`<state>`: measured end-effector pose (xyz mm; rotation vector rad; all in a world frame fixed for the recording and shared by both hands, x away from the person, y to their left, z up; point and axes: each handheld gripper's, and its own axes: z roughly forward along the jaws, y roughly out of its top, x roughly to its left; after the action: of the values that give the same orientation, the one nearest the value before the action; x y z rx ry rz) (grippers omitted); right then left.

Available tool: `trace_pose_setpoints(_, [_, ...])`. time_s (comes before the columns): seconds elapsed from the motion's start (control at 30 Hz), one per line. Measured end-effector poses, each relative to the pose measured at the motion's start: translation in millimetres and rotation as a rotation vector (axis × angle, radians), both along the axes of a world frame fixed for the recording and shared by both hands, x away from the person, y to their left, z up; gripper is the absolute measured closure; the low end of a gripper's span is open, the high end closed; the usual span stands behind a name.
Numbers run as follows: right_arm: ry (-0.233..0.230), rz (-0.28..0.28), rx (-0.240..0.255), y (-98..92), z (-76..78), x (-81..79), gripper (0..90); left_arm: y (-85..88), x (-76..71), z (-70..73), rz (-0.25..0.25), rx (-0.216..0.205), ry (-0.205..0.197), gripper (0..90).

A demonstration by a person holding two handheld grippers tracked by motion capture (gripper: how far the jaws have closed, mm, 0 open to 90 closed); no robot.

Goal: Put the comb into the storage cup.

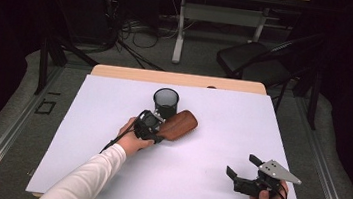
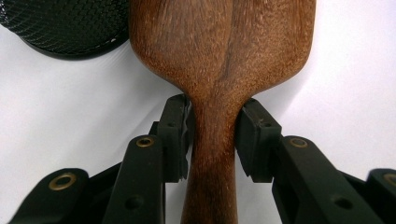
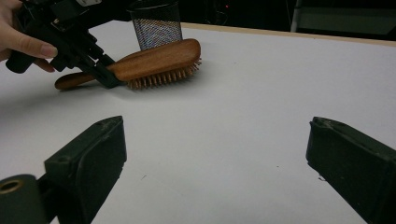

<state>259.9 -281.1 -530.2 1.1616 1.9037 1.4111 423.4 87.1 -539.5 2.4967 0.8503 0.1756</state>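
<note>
A brown wooden hairbrush (image 1: 182, 123) lies bristles down on the white table top (image 1: 195, 182), just in front of a black mesh cup (image 1: 165, 102). My left gripper (image 1: 160, 132) has its jaws around the brush's neck, where the handle meets the head. In the left gripper view both pads of the left gripper (image 2: 214, 121) press the sides of the hairbrush (image 2: 219, 46) handle, with the mesh cup (image 2: 65, 23) at the upper left. My right gripper (image 1: 241, 165) is held at the table's front right, its jaws wide open (image 3: 217, 135) and nothing between them. It looks toward the hairbrush (image 3: 159, 58).
Beyond the table's far wooden edge (image 1: 179, 78) are a dark chair (image 1: 254, 60), a desk leg and cables on the floor. White surface lies between the two grippers and on the right half of the table.
</note>
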Motion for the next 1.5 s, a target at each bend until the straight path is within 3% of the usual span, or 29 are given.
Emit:
trace_pose_setpoints(0.43, [0.011,0.002,0.002,0.8,-0.3,-0.1,4.7,-1.4,-0.7,0.0,-0.003,0.004,-0.007,70.4])
trace_pose_setpoints(0.77, [0.01,0.003,0.001,0.8,-0.4,0.0,4.8,-1.0,-0.9,0.8,-0.048,0.022,-0.017,71.5])
trace_pose_setpoints(0.93, [0.011,0.002,0.001,0.7,-0.6,0.2,4.8,-0.2,-1.3,-0.1,-0.052,0.011,-0.026,71.7])
trace_pose_setpoints(1.5, [0.011,0.0,-0.001,0.3,-0.7,0.4,4.8,2.2,-0.4,0.6,-0.04,-0.02,-0.002,72.0])
